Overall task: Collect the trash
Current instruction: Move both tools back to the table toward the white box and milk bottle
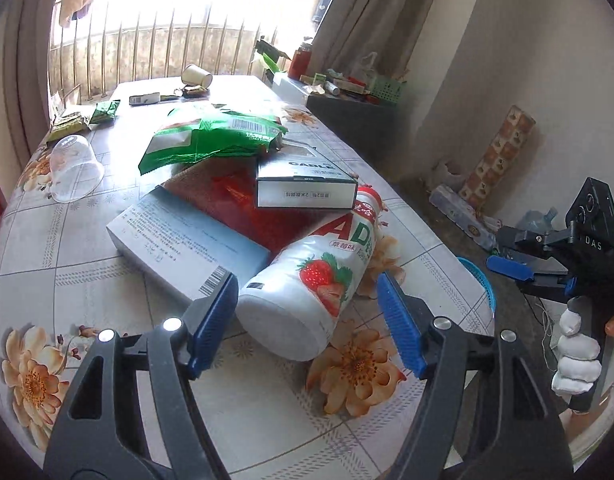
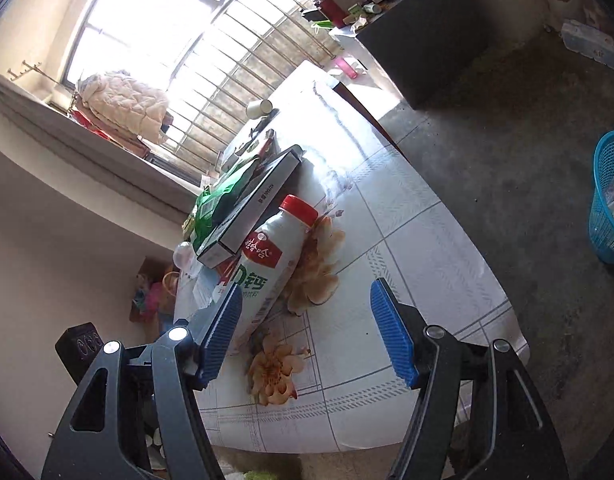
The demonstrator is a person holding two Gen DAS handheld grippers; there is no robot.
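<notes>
Left wrist view: the left tongs (image 1: 307, 322) gape wide and empty around the base of a strawberry milk bottle (image 1: 319, 280) lying on the floral desk (image 1: 87, 280), under a cable box (image 1: 305, 188)

Right wrist view: the right tongs (image 2: 307, 332) stand open, gripping nothing, near the bottle; a blue basket (image 2: 609, 200) sits on the floor

I have the left hand-held gripper (image 1: 307, 320) angled downward with jaws apart and nothing gripped, the right hand-held gripper (image 2: 307, 332) likewise spread, its grip in my white-gloved hand (image 1: 577, 354).
</notes>
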